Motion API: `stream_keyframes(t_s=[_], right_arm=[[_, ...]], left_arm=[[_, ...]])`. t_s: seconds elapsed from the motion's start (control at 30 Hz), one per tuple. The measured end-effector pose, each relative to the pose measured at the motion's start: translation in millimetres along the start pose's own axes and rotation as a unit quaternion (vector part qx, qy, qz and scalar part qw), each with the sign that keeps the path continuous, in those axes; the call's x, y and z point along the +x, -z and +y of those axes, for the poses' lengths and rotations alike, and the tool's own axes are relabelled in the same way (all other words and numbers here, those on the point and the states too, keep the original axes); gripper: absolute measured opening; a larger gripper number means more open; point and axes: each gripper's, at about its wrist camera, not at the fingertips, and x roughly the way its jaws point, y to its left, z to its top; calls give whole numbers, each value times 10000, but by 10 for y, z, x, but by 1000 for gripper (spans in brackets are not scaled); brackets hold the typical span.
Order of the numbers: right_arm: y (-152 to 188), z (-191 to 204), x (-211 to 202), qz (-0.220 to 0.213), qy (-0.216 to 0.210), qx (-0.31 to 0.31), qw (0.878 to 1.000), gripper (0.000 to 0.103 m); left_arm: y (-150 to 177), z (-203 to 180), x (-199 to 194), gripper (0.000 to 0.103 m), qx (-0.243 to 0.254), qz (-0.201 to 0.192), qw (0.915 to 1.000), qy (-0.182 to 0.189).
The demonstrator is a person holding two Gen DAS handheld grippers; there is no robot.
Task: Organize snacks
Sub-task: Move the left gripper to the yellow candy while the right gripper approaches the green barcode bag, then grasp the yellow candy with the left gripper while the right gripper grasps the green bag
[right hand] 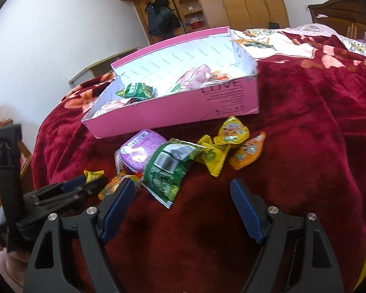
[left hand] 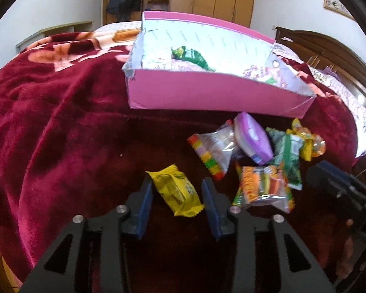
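Observation:
A pink box (left hand: pixel 202 95) sits on the red blanket and holds a green packet (left hand: pixel 191 56) and other snacks. It also shows in the right wrist view (right hand: pixel 173 112). My left gripper (left hand: pixel 177 185) is open with its fingers on either side of a yellow packet (left hand: pixel 177 191); I cannot tell whether they touch it. A pile of snacks lies to its right: a purple tub (left hand: pixel 253 138), a clear packet (left hand: pixel 217 149), an orange packet (left hand: pixel 263 186). My right gripper (right hand: pixel 183 189) is open and empty just in front of a green packet (right hand: pixel 168 168).
The red blanket (left hand: pixel 61 122) covers the bed. A yellow packet (right hand: pixel 213 157), a yellow pouch (right hand: pixel 231 131) and an orange pouch (right hand: pixel 247 152) lie by the box. A wooden headboard (left hand: pixel 329 48) stands on the right and wardrobes (right hand: pixel 231 0) behind.

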Motion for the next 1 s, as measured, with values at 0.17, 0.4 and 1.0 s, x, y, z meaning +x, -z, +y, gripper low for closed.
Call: stream_keyframes(t_s=[0.17, 0.4, 1.0], right_arm=[[-10, 58, 107, 39, 16, -19, 10000, 82], [-46, 48, 271, 69, 109, 200, 9997, 82], [67, 85, 76, 20, 47, 407, 9992, 71]], left_arm=[[30, 15, 6, 42, -23, -135, 9999, 16], [52, 71, 25, 42, -82, -193, 9997, 148], [67, 115, 29, 42, -180, -268, 9990, 314]])
